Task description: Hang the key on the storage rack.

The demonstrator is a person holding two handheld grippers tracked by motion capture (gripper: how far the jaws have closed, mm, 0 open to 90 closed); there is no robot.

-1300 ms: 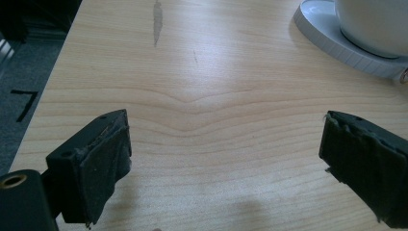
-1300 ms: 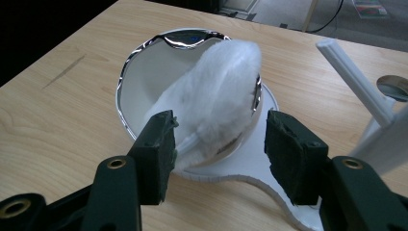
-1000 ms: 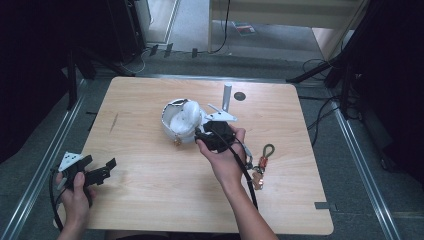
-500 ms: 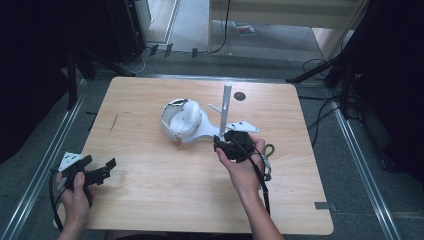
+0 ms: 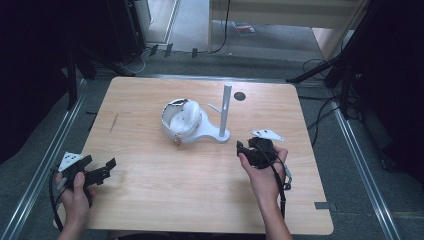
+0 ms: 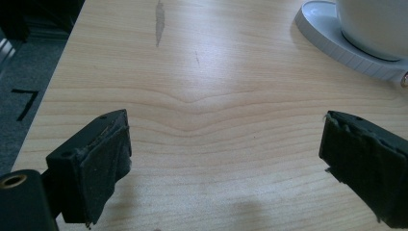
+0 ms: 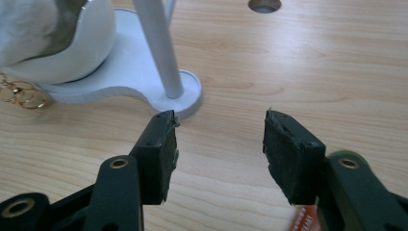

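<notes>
So the white stand [image 5: 200, 134] sits roughly mid-tabletop [image 5: 150, 200], a bit toward the far side. It's a flat white base with a thin upright post [image 5: 226, 109] at its right end and a white bowl-shaped cup [image 5: 179, 119] on its left end. Something pale lies inside the cup, hard to say what. A small gold-coloured trinket [image 7: 21, 96] lies on the wood right at the edge of the base, touching or nearly touching it, under the cup side.

The right tongs [image 5: 243, 148] are held low over the tabletop just near-right of the post's foot. In the right gripper view the right tongs [image 7: 219, 144] are clearly spread apart with nothing between them, just bare wood, and the post's foot is right ahead of the left jaw, not touching. A bit of orange-brown something [image 7: 300, 219] peeks out at the bottom by the right jaw, can't tell what it is.

The left tongs [image 5: 106, 167] are way off at the near-left corner, well apart from the stand. In the left gripper view the left tongs [image 6: 223, 159] gape wide with nothing held, and the rim of the stand's base shows far ahead at top right.

A small round hole [image 5: 240, 96] sits in the tabletop behind the post.
</notes>
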